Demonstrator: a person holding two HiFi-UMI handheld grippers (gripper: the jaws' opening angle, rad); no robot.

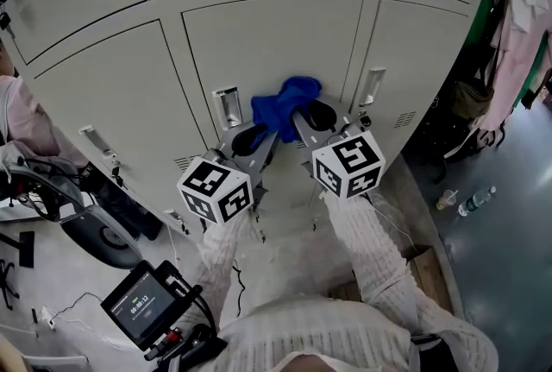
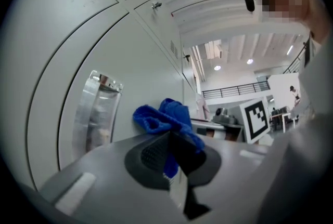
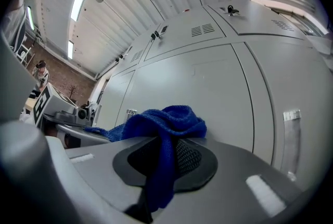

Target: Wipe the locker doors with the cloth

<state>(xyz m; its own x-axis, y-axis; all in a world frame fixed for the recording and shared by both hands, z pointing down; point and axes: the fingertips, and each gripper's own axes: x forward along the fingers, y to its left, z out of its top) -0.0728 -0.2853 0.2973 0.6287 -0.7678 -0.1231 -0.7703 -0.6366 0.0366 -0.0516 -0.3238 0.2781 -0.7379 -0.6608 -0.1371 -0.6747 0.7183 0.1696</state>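
Note:
A bunched blue cloth (image 1: 285,104) is pressed against the grey locker door (image 1: 267,42) in the middle of the head view, beside the door's recessed metal handle (image 1: 227,106). My left gripper (image 1: 264,135) is shut on the cloth's lower left part. My right gripper (image 1: 303,115) is shut on its right side. In the left gripper view the cloth (image 2: 165,118) bulges out above the closed left gripper (image 2: 171,154), with the handle (image 2: 97,108) to its left. In the right gripper view the cloth (image 3: 162,125) drapes down between the pads of the right gripper (image 3: 164,158), close to the door (image 3: 208,88).
More locker doors surround this one, one with a handle (image 1: 372,87) to the right. Clothes (image 1: 520,25) hang at the far right. A bottle (image 1: 475,200) lies on the floor. A cardboard box (image 1: 424,269) sits near my right arm. A screen device (image 1: 142,304) is lower left.

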